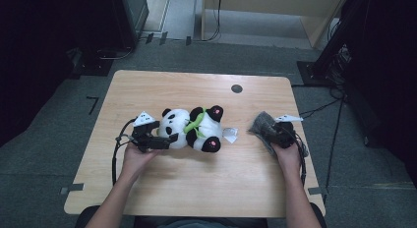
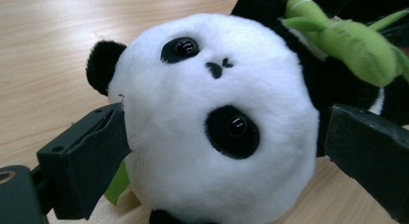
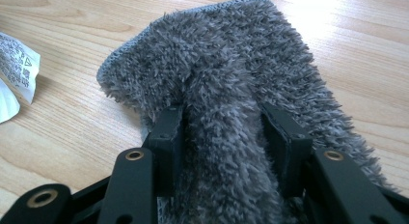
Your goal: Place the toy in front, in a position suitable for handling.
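Right gripper point(image 3: 222, 137) clamped on the cloth point(image 3: 226, 69) near the table's point(image 1: 196, 184) right edge, I keep that pinch firm and lift gently.

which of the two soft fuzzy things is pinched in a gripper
The grey shaggy cloth, bunched between the right gripper. The black-and-white plush panda merely sits between the left gripper's open jaws.

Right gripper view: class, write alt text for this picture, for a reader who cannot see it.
Two black jaws pinch a raised fold of a shaggy grey cloth that lies on a light wooden table, seen close up along the right gripper. A white printed tag lies at the left edge.
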The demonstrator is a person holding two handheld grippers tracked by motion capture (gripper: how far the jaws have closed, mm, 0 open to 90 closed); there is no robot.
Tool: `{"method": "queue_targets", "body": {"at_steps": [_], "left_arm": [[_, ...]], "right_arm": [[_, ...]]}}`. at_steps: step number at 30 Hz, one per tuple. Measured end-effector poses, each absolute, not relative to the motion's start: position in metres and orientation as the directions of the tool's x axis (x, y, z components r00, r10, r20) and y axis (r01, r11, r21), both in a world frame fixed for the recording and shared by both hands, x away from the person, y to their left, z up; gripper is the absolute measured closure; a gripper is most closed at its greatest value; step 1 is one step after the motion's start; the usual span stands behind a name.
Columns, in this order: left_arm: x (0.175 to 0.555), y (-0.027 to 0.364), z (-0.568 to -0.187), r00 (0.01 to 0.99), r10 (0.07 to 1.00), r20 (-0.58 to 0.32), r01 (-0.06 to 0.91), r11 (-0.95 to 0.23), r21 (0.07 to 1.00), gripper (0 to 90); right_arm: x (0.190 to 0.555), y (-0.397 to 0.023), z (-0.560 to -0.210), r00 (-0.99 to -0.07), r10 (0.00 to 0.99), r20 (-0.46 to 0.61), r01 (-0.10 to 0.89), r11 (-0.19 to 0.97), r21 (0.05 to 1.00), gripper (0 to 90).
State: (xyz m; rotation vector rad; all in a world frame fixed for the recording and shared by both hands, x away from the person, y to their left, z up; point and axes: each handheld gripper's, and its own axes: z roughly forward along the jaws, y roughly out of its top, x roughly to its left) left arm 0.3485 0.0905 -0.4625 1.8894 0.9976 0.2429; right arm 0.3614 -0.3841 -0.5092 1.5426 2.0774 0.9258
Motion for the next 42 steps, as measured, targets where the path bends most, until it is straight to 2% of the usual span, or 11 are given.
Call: {"method": "queue_targets", "body": {"at_steps": [5, 10, 17, 22, 25, 28, 31, 34, 42], "left_arm": [[0.353, 0.085, -0.47, 0.604, 0.755, -0.255, 0.557, -0.172, 0.812, 0.0], [0.355, 0.086, -0.478, 0.619, 0.74, -0.264, 0.545, -0.162, 0.823, 0.0], [0.355, 0.088, -0.488, 0.647, 0.717, -0.26, 0.525, -0.172, 0.834, 0.0], [0.352, 0.087, -0.491, 0.655, 0.725, -0.213, 0.501, -0.206, 0.84, 2.0], [0.351, 0.088, -0.489, 0.65, 0.728, -0.22, 0.513, -0.206, 0.834, 12.3], [0.35, 0.087, -0.487, 0.646, 0.73, -0.222, 0.519, -0.207, 0.829, 15.4], [0.35, 0.088, -0.487, 0.648, 0.729, -0.223, 0.519, -0.207, 0.829, 15.7], [0.352, 0.089, -0.487, 0.626, 0.73, -0.275, 0.55, -0.164, 0.819, 16.0], [0.347, 0.088, -0.485, 0.646, 0.732, -0.216, 0.526, -0.222, 0.821, 15.5]], "right_arm": [[0.361, -0.385, -0.512, -0.322, 0.943, 0.086, 0.68, 0.167, 0.714, 51.7], [0.358, -0.383, -0.516, -0.335, 0.941, 0.048, 0.652, 0.194, 0.733, 50.6], [0.358, -0.383, -0.514, -0.32, 0.946, 0.04, 0.661, 0.193, 0.725, 63.8], [0.358, -0.384, -0.511, -0.309, 0.949, 0.068, 0.676, 0.169, 0.717, 73.8], [0.356, -0.383, -0.505, -0.307, 0.948, 0.084, 0.679, 0.156, 0.717, 75.0], [0.353, -0.38, -0.499, -0.318, 0.943, 0.1, 0.67, 0.148, 0.728, 75.1], [0.351, -0.377, -0.496, -0.325, 0.939, 0.11, 0.666, 0.145, 0.731, 75.2], [0.348, -0.369, -0.487, -0.34, 0.931, 0.134, 0.673, 0.141, 0.726, 75.7], [0.348, -0.352, -0.474, -0.402, 0.905, 0.144, 0.666, 0.181, 0.723, 76.3]]}}
